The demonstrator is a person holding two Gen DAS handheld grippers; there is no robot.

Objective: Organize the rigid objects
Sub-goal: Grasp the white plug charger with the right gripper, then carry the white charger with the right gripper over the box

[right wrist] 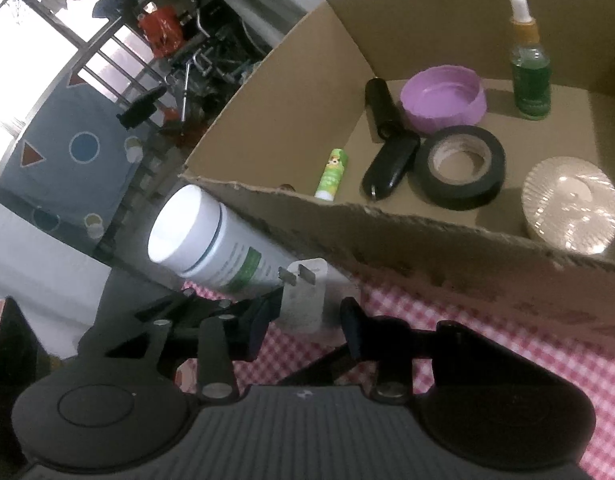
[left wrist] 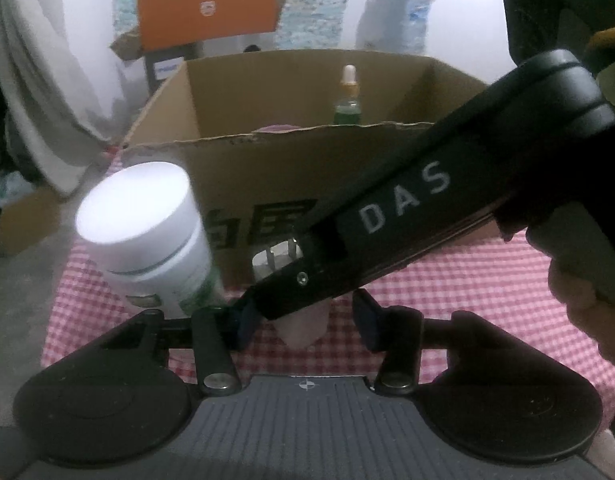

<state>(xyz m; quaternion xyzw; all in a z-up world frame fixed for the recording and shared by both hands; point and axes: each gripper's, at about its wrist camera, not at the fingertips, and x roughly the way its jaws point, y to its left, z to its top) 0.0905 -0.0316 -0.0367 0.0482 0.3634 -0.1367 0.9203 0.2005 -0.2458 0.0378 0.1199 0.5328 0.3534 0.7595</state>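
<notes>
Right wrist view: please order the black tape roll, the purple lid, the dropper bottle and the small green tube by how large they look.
1. black tape roll
2. purple lid, close to the tape; it lies farther from the camera, so this order is unsure
3. dropper bottle
4. small green tube

On the table [right wrist: 487,344] the box [right wrist: 427,240] stands at twelve o'clock; before it, the plug [right wrist: 303,300] sits beside the jar [right wrist: 211,240] at ten o'clock. Inside the box, the tape roll [right wrist: 459,168] lies before the dropper bottle [right wrist: 529,64].
</notes>
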